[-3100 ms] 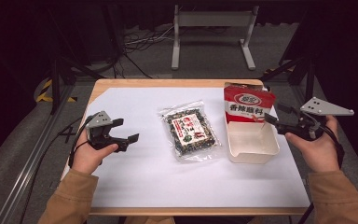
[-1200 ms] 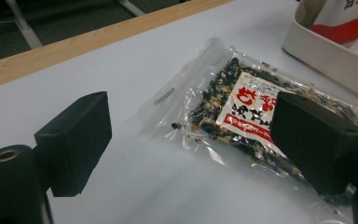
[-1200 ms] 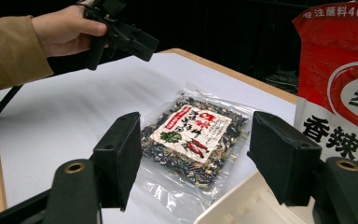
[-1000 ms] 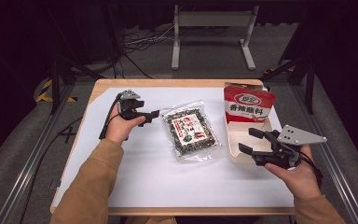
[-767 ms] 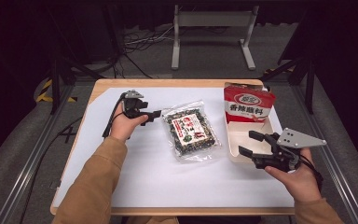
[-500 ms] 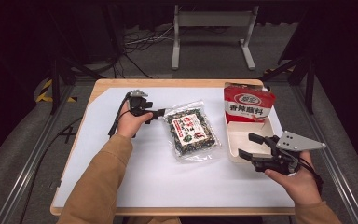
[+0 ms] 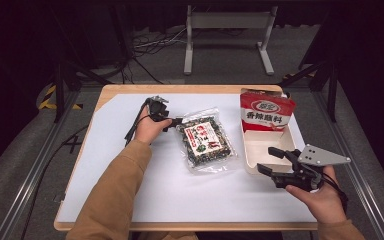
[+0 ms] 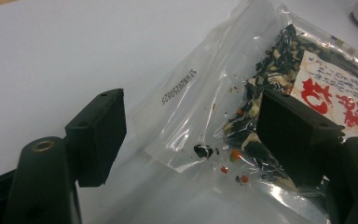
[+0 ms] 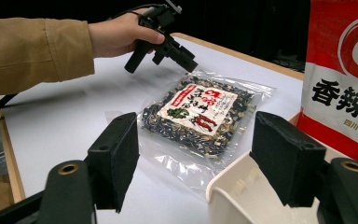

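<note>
A clear bag of dark dried flakes with a red-and-white label [image 7: 206, 142] lies flat mid-table. My left gripper [image 7: 177, 121] reaches its far left corner. In the left gripper view the bag [image 8: 242, 93] has that corner between the jaws of my left gripper [image 8: 191, 126]. The jaws have just been closing a little, and the pads stand apart from the film. My right gripper [image 7: 271, 161] hovers open by the near end of a white tray [image 7: 260, 150], with nothing between its fingers. A red pouch [image 7: 266, 111] stands in the tray's far end.
White paper [image 7: 130, 165] covers the wooden table [image 7: 190, 89]. In the right gripper view the tray's rim [image 9: 233, 191] sits just ahead of my right gripper [image 9: 196, 163], the red pouch [image 9: 345, 79] to its right, the bag [image 9: 200, 116] and left gripper [image 9: 186, 60] beyond.
The left hand has moved right and down to the bag's far left corner. Earlier, the right hand came from beside the red pouch to the tray's near end; since then it has barely moved.
</note>
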`<state>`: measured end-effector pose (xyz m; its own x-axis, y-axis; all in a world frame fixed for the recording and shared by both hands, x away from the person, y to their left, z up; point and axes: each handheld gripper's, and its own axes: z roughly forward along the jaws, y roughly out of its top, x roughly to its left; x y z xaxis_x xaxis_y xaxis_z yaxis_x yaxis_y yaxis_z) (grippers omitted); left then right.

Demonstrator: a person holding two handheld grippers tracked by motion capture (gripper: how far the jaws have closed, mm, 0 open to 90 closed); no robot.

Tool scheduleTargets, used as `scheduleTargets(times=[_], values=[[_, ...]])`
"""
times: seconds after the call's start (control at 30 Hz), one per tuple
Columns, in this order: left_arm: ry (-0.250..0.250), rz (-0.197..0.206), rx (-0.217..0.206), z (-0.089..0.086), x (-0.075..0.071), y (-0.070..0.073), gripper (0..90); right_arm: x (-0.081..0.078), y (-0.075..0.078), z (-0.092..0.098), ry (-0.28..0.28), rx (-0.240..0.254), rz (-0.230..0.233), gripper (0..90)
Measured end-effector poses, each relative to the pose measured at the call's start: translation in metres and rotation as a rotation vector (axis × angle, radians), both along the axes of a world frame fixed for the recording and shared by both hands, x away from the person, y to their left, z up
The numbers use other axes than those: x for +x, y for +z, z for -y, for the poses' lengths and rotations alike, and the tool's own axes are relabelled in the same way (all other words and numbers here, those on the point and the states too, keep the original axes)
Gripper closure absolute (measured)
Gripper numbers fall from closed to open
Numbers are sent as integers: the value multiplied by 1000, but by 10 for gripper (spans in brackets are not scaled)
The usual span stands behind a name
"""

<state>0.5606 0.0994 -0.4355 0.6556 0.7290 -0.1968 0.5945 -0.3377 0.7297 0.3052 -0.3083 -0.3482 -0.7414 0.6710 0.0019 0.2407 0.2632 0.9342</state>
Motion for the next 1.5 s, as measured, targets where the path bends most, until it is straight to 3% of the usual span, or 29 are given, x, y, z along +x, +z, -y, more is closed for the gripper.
scheduleTargets(times=[0.33,0.53,0.7,0.83,1.03,1.23,1.37,1.5], values=[[-62,-36,-16,5,2,-14,194,3,-3,-4,19,-2,-10,314],[-81,-32,-17,7,0,-15,163,4,-4,-5,16,-2,-11,311],[-109,-39,-22,9,-3,-14,249,5,-5,-7,23,-7,-14,308],[-126,-25,1,14,-6,-13,282,5,-6,-7,22,-8,-17,307],[-113,-47,-52,13,-8,-15,332,6,-7,-7,23,-9,-17,306],[-116,-69,-63,11,-10,-14,372,6,-7,-7,22,-7,-18,306],[-117,-94,-100,15,-12,-14,410,7,-8,-8,24,-9,-20,306],[-127,-66,-74,19,-14,-14,447,7,-8,-9,24,-10,-21,306]])
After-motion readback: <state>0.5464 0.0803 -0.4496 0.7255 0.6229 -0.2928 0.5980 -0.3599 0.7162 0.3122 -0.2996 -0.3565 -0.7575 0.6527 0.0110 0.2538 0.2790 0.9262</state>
